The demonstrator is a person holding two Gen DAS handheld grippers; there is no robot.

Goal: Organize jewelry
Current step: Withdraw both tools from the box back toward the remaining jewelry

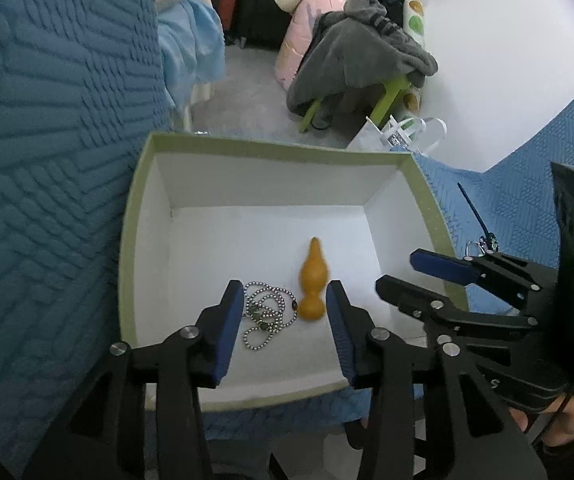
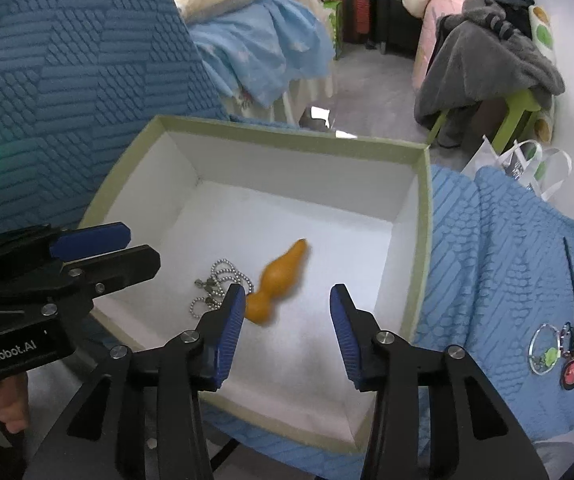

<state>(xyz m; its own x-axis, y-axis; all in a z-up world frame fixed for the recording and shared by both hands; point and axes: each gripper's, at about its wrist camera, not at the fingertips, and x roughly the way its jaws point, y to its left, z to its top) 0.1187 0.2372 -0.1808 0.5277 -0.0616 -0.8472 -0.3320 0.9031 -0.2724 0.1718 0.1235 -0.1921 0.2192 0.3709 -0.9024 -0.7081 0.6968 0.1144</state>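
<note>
Underneath everything, a blue quilted cover with a raised woven pattern, rising in a fold at the left and dropping away at the far edge. Beyond that edge, grey floor, a bed with pale blue bedding, a green stool draped with a grey blanket, a white wall at the right. Just past the cover's far right corner, a white bag with looped handles.

On the cover, a square open box with a pale green rim and white inside, walls upright on all four sides. Far half of the box floor bare; right side of the floor also bare.

Inside, towards the near left, an orange gourd-shaped pendant lying flat, narrow end pointing away. Touching its left side, a silver bead chain heaped in loops.

Left gripper above the near part of the box, jaws apart with nothing pressed between the pads, chain and pendant visible in the gap below. Right gripper above the near right of the box, jaws likewise apart and holding nothing, pendant blurred just beside its left pad.

To the right of the box, well apart from it, a clear ring with a green charm and a dark-corded pendant with a red oval, side by side on the cover.
</note>
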